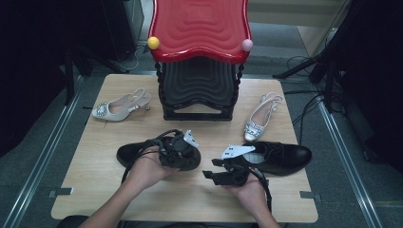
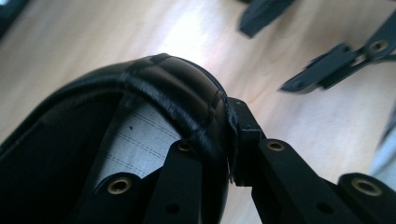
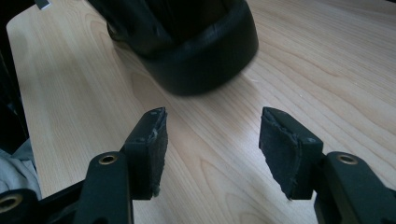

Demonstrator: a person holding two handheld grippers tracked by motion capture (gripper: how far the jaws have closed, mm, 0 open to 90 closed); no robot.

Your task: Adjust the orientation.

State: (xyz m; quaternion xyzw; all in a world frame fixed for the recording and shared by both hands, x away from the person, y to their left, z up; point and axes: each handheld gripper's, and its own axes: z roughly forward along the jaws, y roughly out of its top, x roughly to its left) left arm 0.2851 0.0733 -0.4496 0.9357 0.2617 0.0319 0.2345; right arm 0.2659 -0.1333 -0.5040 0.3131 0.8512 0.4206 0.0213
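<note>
Black leather lace-up shoe (image 2: 154, 88): left gripper (image 2: 229, 154) clamps its heel rim; right gripper (image 3: 212, 149), at three o'clock, gapes unclenched.

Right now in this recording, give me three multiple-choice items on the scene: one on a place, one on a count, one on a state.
1. Where does the red stool stand?
A. at the far middle of the table
B. at the near left corner
C. on the floor at the right

2. How many shoes lie on the table?
A. two
B. four
C. six

3. What state is the left tool in?
A. open above bare wood
C. lying unheld on the table
B. shut on the collar of the left black shoe

Answers:
1 A, the stool sits between the two pale slingback shoes at the far edge.
2 B, two pale ones and two black ones, with the right black shoe beside the right tool.
3 B, the left gripper view shows a jaw on each side of the collar.
</note>
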